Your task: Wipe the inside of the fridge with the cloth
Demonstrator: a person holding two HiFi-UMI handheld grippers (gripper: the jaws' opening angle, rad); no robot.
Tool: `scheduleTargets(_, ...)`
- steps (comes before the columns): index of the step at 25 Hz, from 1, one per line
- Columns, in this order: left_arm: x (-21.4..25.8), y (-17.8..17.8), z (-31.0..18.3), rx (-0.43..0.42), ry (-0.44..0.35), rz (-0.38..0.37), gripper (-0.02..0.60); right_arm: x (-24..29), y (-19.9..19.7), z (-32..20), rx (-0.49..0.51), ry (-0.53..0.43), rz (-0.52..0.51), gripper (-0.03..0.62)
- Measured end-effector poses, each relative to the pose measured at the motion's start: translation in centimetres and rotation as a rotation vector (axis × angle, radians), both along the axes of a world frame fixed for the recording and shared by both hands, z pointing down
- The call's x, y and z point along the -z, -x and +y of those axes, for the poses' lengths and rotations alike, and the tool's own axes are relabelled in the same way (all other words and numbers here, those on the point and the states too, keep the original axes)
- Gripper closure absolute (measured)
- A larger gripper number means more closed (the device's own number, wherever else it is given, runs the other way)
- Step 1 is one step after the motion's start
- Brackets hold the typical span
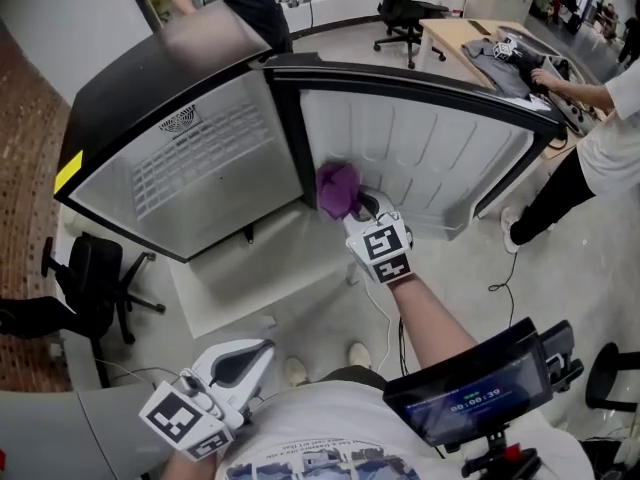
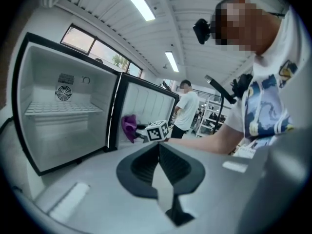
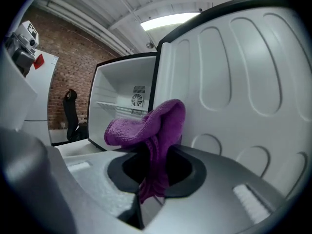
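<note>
Two claws show in your head view: your right claw (image 1: pixel 362 208) holds the purple cloth (image 1: pixel 338 188) at the open fridge (image 1: pixel 190 158) door (image 1: pixel 430 158), near the hinge, and your left claw (image 1: pixel 240 360) hangs low by your chest. Your left gripper view alone shows its jaws pressed together, empty. Your right gripper view shows jaws pinching the cloth, which stands upright, top flopping left.

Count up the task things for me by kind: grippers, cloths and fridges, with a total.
Grippers: 2, the left gripper shut and empty, the right gripper shut on the cloth
Cloths: 1, the purple cloth, next to the open door's inner panel
Fridges: 1, the fridge, with its door open
Total: 4
</note>
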State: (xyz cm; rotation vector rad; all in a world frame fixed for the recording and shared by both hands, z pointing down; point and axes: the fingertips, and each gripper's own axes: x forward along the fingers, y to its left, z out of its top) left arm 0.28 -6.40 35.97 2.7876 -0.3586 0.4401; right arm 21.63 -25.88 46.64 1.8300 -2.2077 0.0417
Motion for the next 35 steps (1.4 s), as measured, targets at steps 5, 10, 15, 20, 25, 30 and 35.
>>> scheduleTargets(5,-0.4,-0.6,-0.7,-0.017,0.01,0.002,0.577,-0.9,-2.4,0.3,-0.053,0.021,0.016,0.527)
scheduleTargets(10,-0.5,-2.4,-0.9,-0.084,0.014,0.011,0.577,-1.3,-6.0,2.9,-0.125,0.038,0.06,0.526)
scheduleTargets(15,-0.6,-4.3,-0.6,-0.163,0.018,0.019,0.577,-1.9,-10.1,6.3,-0.22,0.063,0.086,0.528)
scheduleTargets(20,-0.6,-5.9,0.1,-0.24,0.021,0.027,0.577,-1.9,-13.5,9.4,-0.314,0.079,0.097,0.526)
scheduleTargets(25,-0.4,-6.9,0.8,-0.293,0.023,0.031,0.577,-1.5,-15.4,11.6,-0.378,0.084,0.103,0.527)
scheduleTargets(30,-0.4,-6.5,1.0,-0.298,0.03,0.03,0.577,0.2,-14.4,11.8,-0.385,0.042,0.052,0.527)
scheduleTargets(35,-0.8,-4.9,0.5,-0.27,0.041,0.027,0.577,1.5,-8.7,8.7,-0.279,0.0,0.014,0.528)
